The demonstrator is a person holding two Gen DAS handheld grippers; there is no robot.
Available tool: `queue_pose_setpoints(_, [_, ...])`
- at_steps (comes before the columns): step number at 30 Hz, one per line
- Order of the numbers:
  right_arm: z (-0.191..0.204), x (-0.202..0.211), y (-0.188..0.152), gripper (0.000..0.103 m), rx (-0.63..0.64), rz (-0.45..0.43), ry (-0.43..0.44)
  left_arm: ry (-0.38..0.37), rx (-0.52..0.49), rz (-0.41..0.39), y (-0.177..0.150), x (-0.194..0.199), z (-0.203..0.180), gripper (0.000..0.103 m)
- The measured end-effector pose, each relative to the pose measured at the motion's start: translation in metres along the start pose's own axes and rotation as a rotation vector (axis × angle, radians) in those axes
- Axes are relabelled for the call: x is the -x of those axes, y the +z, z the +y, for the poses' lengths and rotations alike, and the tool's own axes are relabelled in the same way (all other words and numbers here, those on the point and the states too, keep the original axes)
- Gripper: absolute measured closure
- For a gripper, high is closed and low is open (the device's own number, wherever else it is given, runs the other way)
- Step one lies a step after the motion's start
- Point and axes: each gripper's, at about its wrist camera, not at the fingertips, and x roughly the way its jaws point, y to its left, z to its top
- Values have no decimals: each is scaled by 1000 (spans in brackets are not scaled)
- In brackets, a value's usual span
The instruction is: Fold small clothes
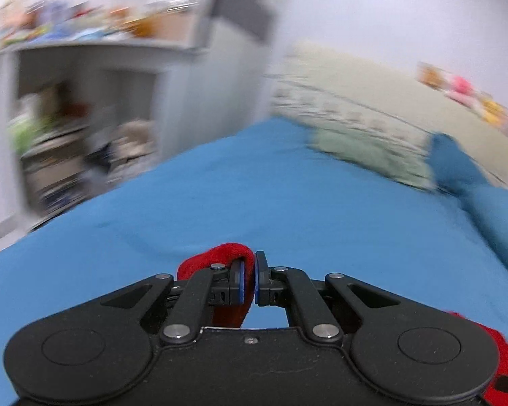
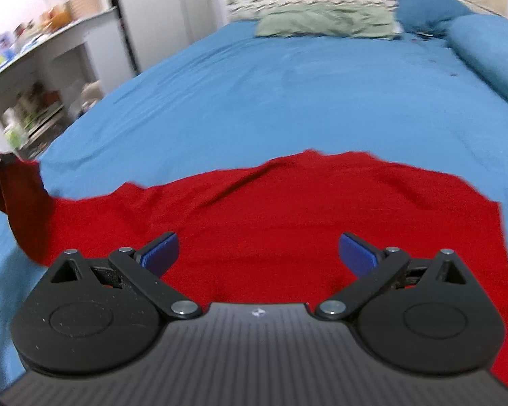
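Observation:
A red garment point(image 2: 288, 209) lies spread on the blue bedsheet point(image 2: 254, 94). My left gripper point(image 1: 250, 279) is shut on a corner of the red garment point(image 1: 220, 253), held above the sheet point(image 1: 254, 196); that lifted corner shows at the left edge of the right wrist view point(image 2: 20, 203). My right gripper point(image 2: 257, 253) is open and empty, hovering just above the middle of the garment, its blue pads point(image 2: 159, 253) wide apart.
A green pillow point(image 2: 325, 22) and a blue pillow point(image 2: 423, 3) lie at the head of the bed. A blue bolster point(image 2: 491, 54) runs along the right side. A grey shelf unit point(image 1: 84, 118) with clutter stands left of the bed.

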Motion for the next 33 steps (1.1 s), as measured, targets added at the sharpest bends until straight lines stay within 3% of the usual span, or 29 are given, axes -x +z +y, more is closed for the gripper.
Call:
queue_pose_setpoints(5, [-56,33,5,0,-41,-57,-78,-184,-173,12,-31,4,-144,98])
queue_pose_setpoints(7, [-77,43,3,0,-49,-67,-123,-248,-207,77,-59,-6,-189,98])
queue_pose_setpoints(10, [-105,51,-7,0,-43,-47,-183,-282,-249,186,-111,-26,-236,98])
queue_pose_setpoints(13, [-129,56,-20,0,-40,-22,-219,-275,-297,271,-156,-41,-260,98])
queue_pose_setpoints(17, [-151,55,-39,0,-64,24,-200,-265,-326,313,-180,-47,-258,95])
queue_pose_setpoints(18, [-153,55,-42,0,-64,27,-195,-274,-326,310,-178,-45,-253,87])
queue_pose_setpoints(19, [-154,55,-44,0,-65,26,-188,-277,-326,304,-175,-40,-250,68])
queue_pose_setpoints(22, [-157,57,-43,0,-77,-9,-145,-267,-349,224,-161,-10,-229,24])
queue_pose_setpoints(25, [-147,56,-34,0,-73,-30,-84,-154,-384,124,-142,19,-203,5])
queue_pose_setpoints(27, [-130,51,-28,0,-23,-33,-61,-84,-365,93,-136,25,-180,4])
queue_pose_setpoints(33, [-55,10,-19,0,271,-12,-44,63,-322,141,-131,5,-124,4])
